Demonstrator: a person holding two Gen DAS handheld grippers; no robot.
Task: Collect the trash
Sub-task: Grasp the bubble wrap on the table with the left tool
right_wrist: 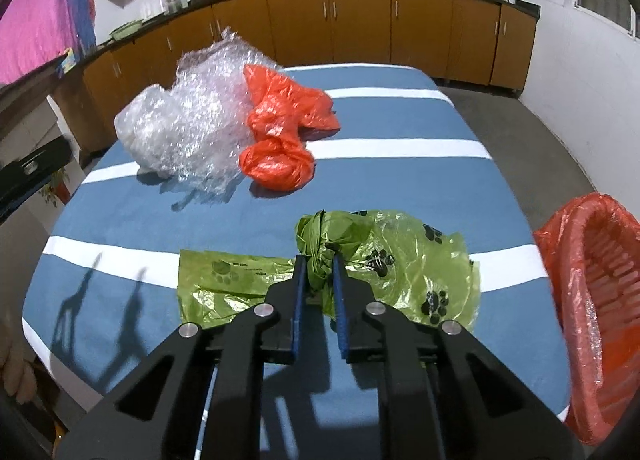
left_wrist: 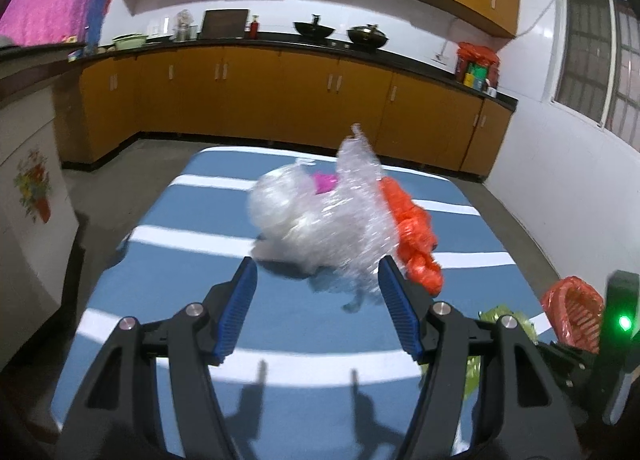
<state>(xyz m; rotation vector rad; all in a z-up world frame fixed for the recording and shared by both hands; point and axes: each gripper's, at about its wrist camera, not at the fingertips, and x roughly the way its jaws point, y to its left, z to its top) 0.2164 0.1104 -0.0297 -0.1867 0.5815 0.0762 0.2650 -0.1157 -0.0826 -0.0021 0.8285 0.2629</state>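
A crumpled clear bubble wrap and clear plastic bag lie on the blue, white-striped table, with an orange plastic bag beside them on the right. My left gripper is open, just short of the bubble wrap. In the right wrist view the bubble wrap and orange bag lie farther back. My right gripper is shut on the bunched part of a green paw-print bag lying on the table.
A red basket lined with a red bag stands at the table's right edge; it also shows in the left wrist view. A pink scrap lies behind the clear bag. Wooden kitchen cabinets run along the far wall.
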